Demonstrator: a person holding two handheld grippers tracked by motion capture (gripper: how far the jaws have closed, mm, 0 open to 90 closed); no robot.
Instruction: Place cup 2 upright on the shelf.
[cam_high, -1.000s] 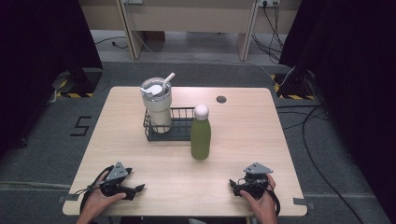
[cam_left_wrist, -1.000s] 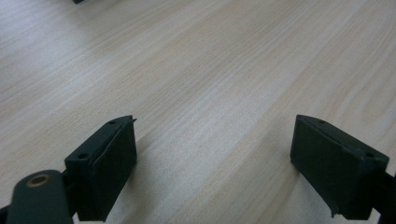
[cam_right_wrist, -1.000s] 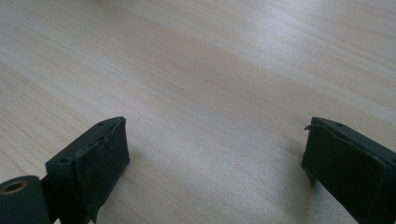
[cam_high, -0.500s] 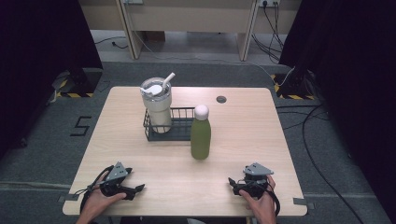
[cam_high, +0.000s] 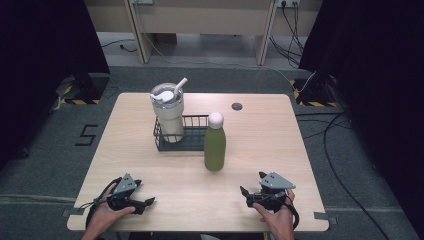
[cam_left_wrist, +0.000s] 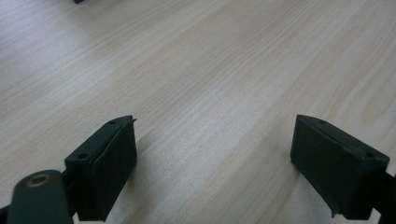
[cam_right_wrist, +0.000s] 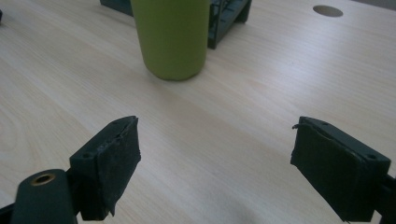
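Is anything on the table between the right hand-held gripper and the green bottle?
Nothing visible. In the right gripper view, bare wood lies between the open right hand-held gripper and the green bottle. The black wire basket stands behind the bottle, beyond it.

1. The left gripper (cam_high: 148, 202) sits low in the person's left hand (cam_high: 107, 212), jaws wide apart with nothing between them.
2. The right gripper (cam_high: 243, 191), held in the right hand (cam_high: 274, 214), has just been closing; its jaws stand apart, empty.
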